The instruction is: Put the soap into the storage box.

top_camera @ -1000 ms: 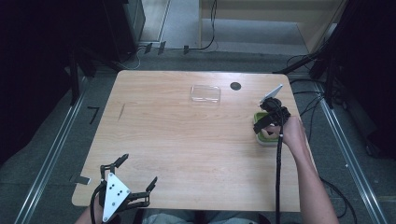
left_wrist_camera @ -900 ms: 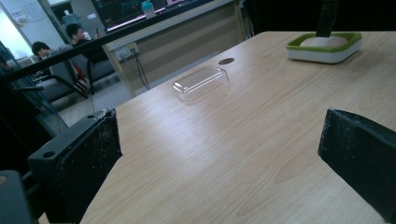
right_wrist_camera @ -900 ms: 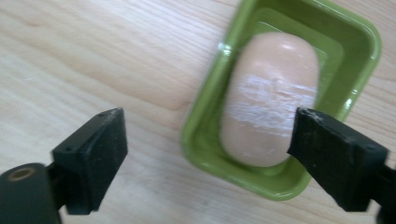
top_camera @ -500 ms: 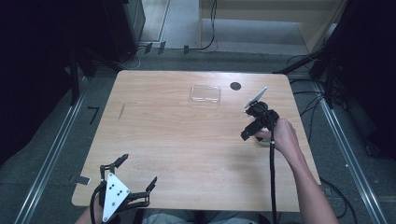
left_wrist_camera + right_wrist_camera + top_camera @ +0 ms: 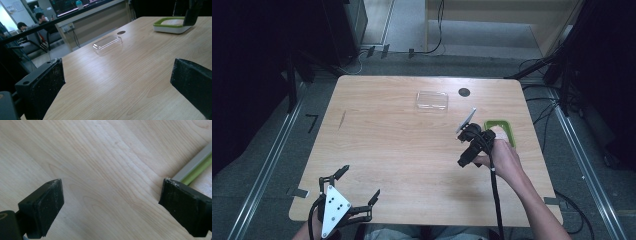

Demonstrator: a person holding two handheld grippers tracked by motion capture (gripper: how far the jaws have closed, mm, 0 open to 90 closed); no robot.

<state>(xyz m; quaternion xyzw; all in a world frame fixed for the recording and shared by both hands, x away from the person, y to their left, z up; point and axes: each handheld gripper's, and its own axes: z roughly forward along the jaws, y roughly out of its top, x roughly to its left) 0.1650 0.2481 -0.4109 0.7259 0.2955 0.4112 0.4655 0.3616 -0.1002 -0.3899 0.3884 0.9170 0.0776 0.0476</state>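
Note:
A green-rimmed white container [image 5: 506,125] stands near the table's right edge, with something pale [image 5: 173,22] inside it. My right gripper [image 5: 468,149] is held low over bare wood just left of that container. Its jaws have just been opening, and they stand wide apart with nothing between them [image 5: 110,205]. One corner of the container [image 5: 195,167] shows beside the right-hand jaw. Over the near left corner of the table, my left gripper [image 5: 360,181] is open and empty [image 5: 117,85]. It points across the table toward a clear plastic box [image 5: 107,43].
The clear plastic box [image 5: 432,100] lies at the far middle of the wooden table [image 5: 387,140]. A small black round hole [image 5: 464,92] sits just right of it. Dark floor, metal rails and cables surround the table. People sit at a desk far behind.
The right hand has carried its gripper leftward, from over the green-rimmed container to the bare wood beside it. The left gripper has stayed put.

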